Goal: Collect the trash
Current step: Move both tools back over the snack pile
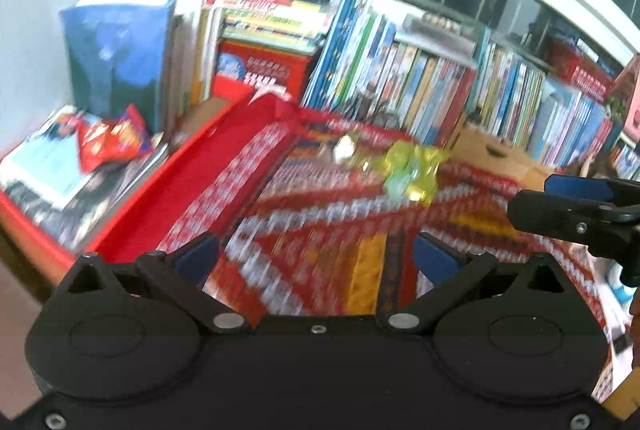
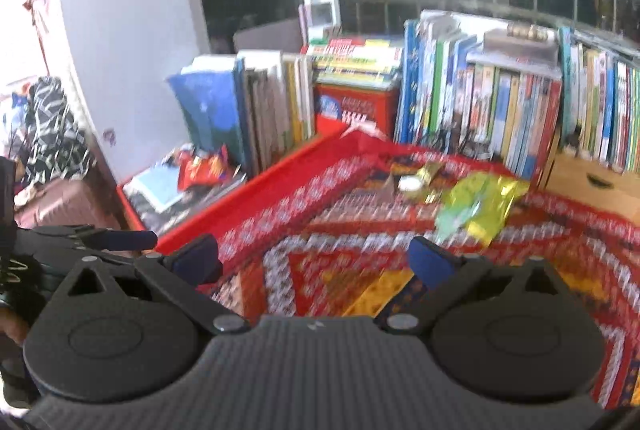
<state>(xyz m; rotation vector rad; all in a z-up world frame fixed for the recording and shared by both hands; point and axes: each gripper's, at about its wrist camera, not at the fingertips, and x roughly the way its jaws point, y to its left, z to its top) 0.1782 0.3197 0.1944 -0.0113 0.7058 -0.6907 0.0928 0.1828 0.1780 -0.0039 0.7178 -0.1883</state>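
Observation:
A crumpled yellow-green wrapper (image 1: 412, 169) (image 2: 476, 205) lies on the red patterned cloth (image 1: 320, 213) (image 2: 360, 246). Just beyond it sit a small white scrap (image 1: 345, 148) (image 2: 409, 183) and a small gold wrapper (image 2: 429, 171). A red snack bag (image 1: 110, 139) (image 2: 202, 167) rests on magazines at the far left. My left gripper (image 1: 316, 256) is open and empty, low over the cloth, short of the wrapper. My right gripper (image 2: 316, 258) is also open and empty; it shows at the right edge of the left wrist view (image 1: 576, 205). Both views are motion-blurred.
Upright books (image 1: 400, 77) (image 2: 480, 97) line the back under a barred window. A red tray edge (image 1: 168, 189) (image 2: 248, 189) borders the cloth on the left, with magazines (image 1: 60, 173) beyond it. A cardboard box (image 1: 496, 153) (image 2: 592, 185) stands at the right. Luggage and clothes (image 2: 52, 165) are at far left.

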